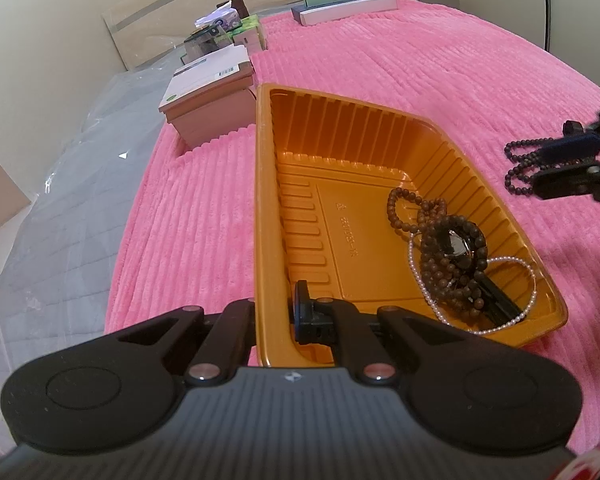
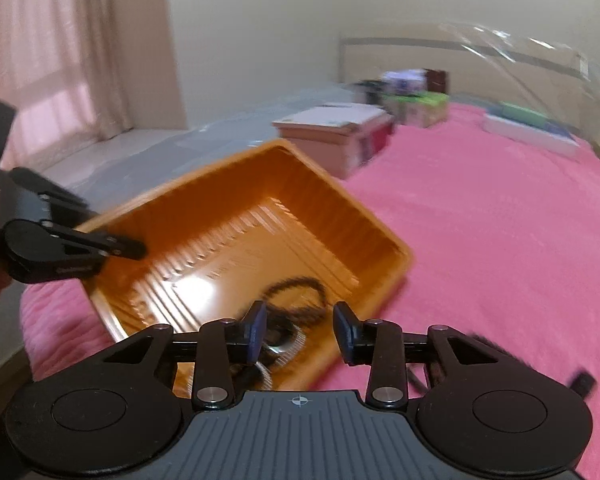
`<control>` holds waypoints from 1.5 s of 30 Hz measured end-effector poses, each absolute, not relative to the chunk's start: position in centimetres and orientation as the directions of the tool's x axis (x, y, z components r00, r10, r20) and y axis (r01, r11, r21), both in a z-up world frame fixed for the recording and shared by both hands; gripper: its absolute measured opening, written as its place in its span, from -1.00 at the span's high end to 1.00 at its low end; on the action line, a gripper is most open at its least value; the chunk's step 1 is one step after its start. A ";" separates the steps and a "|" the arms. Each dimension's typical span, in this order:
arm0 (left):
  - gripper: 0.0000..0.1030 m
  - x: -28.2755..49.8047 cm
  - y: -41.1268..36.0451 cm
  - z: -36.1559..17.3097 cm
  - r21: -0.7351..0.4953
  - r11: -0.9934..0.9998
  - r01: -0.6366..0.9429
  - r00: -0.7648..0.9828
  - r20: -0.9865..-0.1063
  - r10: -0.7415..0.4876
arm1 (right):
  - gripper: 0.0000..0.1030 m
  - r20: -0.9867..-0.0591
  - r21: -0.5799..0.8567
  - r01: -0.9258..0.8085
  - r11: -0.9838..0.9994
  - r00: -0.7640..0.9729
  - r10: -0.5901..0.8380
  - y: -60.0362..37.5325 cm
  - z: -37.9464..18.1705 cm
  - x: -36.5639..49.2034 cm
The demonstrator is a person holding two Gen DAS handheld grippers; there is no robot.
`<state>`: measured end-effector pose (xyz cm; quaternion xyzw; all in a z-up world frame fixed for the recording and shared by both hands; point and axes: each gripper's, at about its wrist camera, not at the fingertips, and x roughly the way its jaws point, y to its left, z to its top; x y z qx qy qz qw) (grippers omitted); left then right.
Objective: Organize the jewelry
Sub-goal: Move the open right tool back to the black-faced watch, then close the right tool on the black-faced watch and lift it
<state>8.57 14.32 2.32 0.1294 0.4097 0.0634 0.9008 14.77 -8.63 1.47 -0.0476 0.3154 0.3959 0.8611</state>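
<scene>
The left hand-held gripper is pinching the near wall of the orange tray, one finger inside and one outside. The tray lies on the pink blanket of the bed. In its near right corner there are a brown bead bracelet, a white pearl necklace and a watch, all in one heap. The right hand-held gripper is spread, with nothing between its fingers. A dark bead string lies on the blanket, right of the tray. A pink box stands at the far left.
</scene>
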 end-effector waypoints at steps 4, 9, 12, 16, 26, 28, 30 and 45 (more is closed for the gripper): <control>0.95 8.5 14.4 2.3 0.280 0.960 -0.012 0.657 -0.721 0.219 | 0.24 -0.609 0.181 -0.602 0.778 0.553 0.569 -12.5 -0.1 14.8; 0.95 8.5 14.5 2.3 0.275 0.961 -0.016 0.655 -0.724 0.218 | 0.23 -0.649 0.169 -0.434 0.885 0.627 0.431 -17.9 -2.0 15.3; 0.95 8.5 14.5 2.3 0.273 0.962 -0.021 0.652 -0.726 0.220 | 0.23 -0.663 0.154 -0.350 0.924 0.657 0.359 -20.3 -2.3 16.0; 0.95 8.6 14.4 2.4 0.276 0.961 -0.023 0.651 -0.725 0.224 | 0.23 -0.665 0.135 -0.277 0.951 0.686 0.294 -21.8 -2.1 17.1; 0.95 8.7 14.4 2.3 0.286 0.958 -0.010 0.650 -0.726 0.224 | 0.21 -0.693 0.151 -0.168 0.974 0.685 0.225 -21.8 -4.3 21.7; 0.95 8.7 14.4 2.3 0.286 0.958 -0.009 0.649 -0.727 0.224 | 0.21 -0.697 0.182 -0.149 0.972 0.678 0.234 -21.9 -4.7 22.5; 0.95 8.8 14.4 2.2 0.284 0.959 -0.012 0.647 -0.729 0.224 | 0.20 -0.699 0.184 -0.140 0.973 0.677 0.230 -21.8 -5.0 23.0; 0.94 8.9 14.6 2.1 0.278 0.960 -0.017 0.643 -0.732 0.223 | 0.14 -0.721 0.131 -0.235 0.963 0.644 0.255 -22.8 -4.4 22.1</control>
